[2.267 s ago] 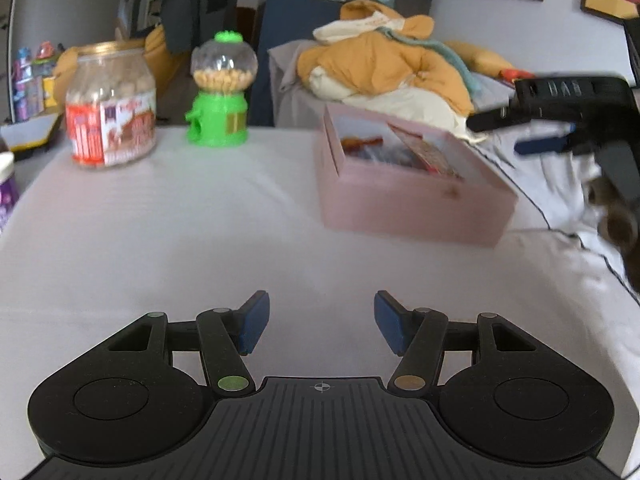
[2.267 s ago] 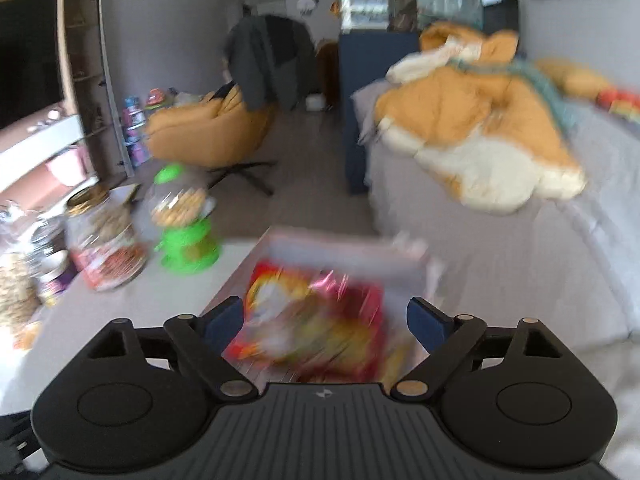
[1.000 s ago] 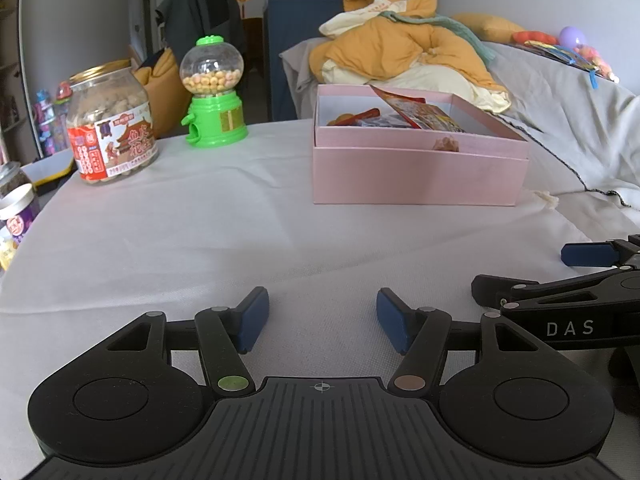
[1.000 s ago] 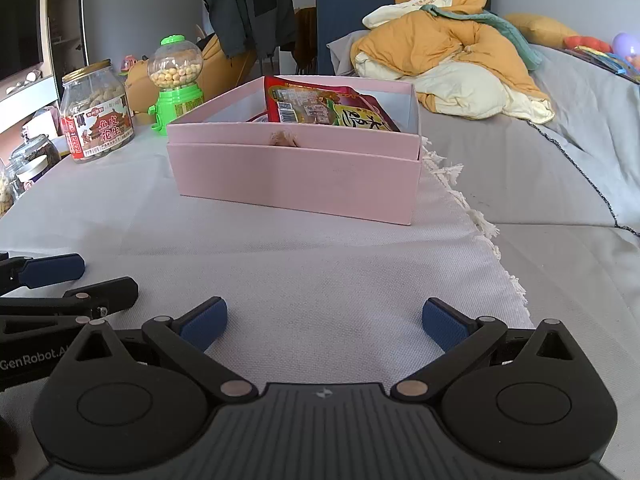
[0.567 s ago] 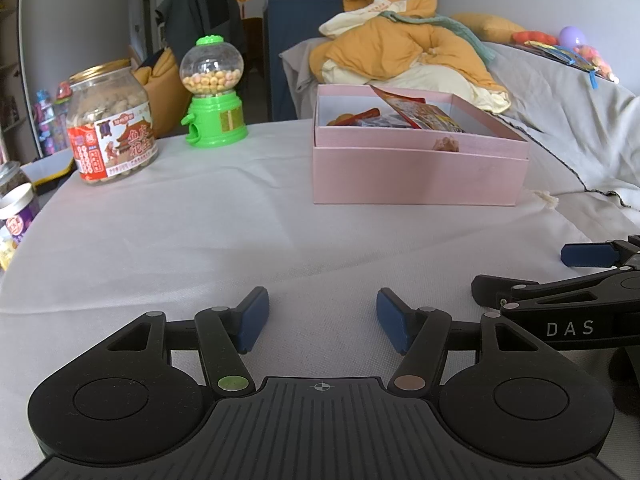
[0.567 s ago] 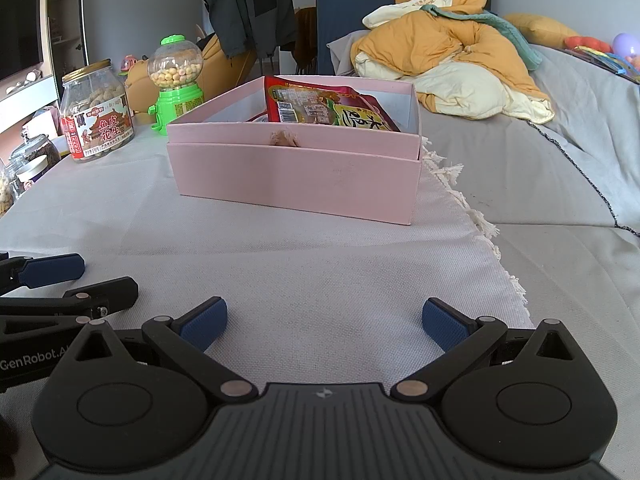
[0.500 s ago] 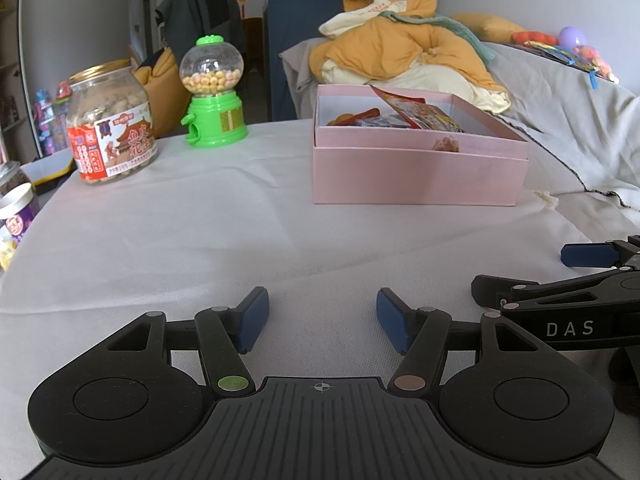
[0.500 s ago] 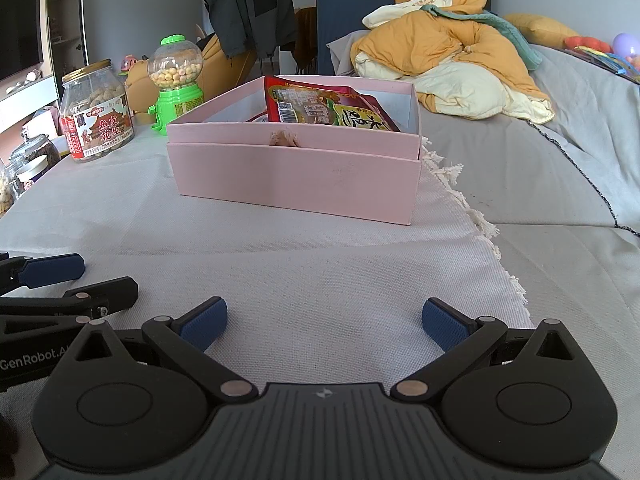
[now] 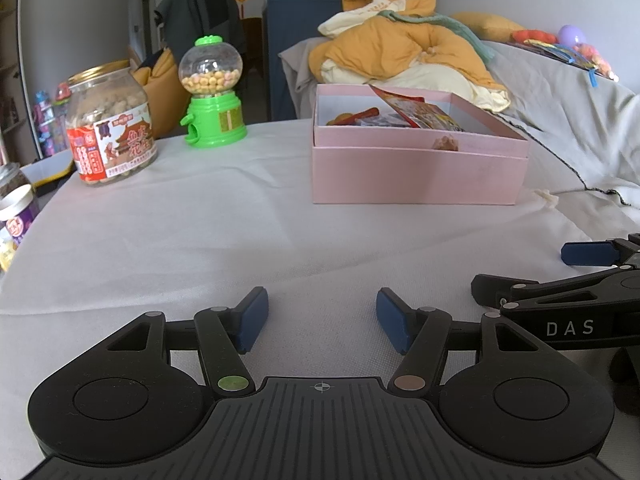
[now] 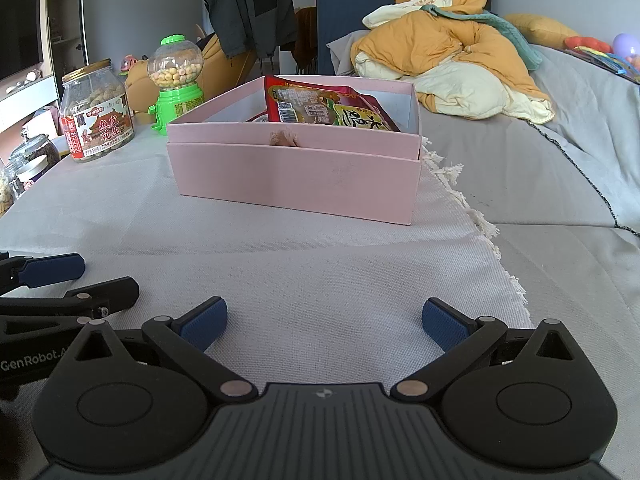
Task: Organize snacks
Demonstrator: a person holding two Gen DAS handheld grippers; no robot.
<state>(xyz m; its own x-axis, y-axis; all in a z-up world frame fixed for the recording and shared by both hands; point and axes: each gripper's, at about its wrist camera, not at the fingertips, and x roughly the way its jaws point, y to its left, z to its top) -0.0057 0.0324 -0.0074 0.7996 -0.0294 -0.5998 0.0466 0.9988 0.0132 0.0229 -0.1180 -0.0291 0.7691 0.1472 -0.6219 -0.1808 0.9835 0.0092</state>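
Observation:
A pink box (image 9: 416, 174) stands on the white tablecloth and holds several snack packets; it also shows in the right wrist view (image 10: 296, 176). A red snack bag (image 10: 324, 106) leans upright inside it. My left gripper (image 9: 320, 318) is open and empty, low over the cloth, well short of the box. My right gripper (image 10: 324, 322) is open wide and empty, resting beside the left one. Each gripper shows at the edge of the other's view.
A peanut jar (image 9: 108, 128) and a green candy dispenser (image 9: 212, 96) stand at the table's far left. Small jars (image 9: 16, 212) sit at the left edge. A sofa with an orange blanket (image 10: 448, 40) lies behind and to the right. The cloth's fringed edge (image 10: 480, 220) runs along the right.
About two seconds ago the right gripper was up over the box; it has since come down to the cloth beside the left one. Over the last second nothing has moved.

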